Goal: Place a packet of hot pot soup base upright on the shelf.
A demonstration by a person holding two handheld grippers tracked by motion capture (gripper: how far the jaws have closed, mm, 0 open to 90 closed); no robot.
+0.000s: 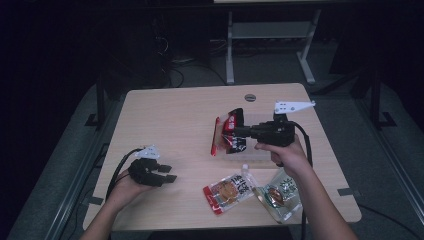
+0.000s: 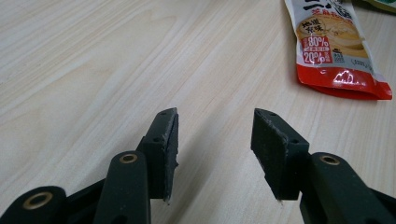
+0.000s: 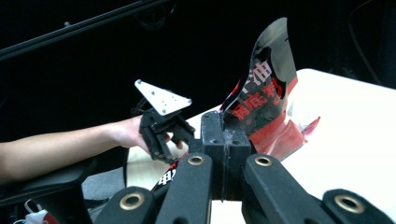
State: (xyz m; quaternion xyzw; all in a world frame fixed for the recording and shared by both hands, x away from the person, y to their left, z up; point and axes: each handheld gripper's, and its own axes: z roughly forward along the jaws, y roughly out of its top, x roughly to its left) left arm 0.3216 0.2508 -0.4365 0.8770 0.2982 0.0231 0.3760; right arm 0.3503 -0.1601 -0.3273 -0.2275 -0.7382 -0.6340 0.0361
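While the right gripper [image 1: 239, 132] clamps a glossy black-and-red foil snack packet [image 1: 231, 134] lifted above the pale wooden table [image 1: 170, 120], left gripper [image 1: 169, 173] low near the front-left edge, jaws parted with nothing between, orange-and-red sachet [image 1: 227, 191] lying nearby.

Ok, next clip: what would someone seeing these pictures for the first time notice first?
Most striking is the glossy black-and-red snack packet, lifted off the middle of the pale wooden table and clamped in the shut right hand-held gripper. Next, the left hand-held gripper rests at the table's near left with its jaws apart and nothing between them. Two flat packets lie near the front edge: a red-and-white one and a green-and-white one.
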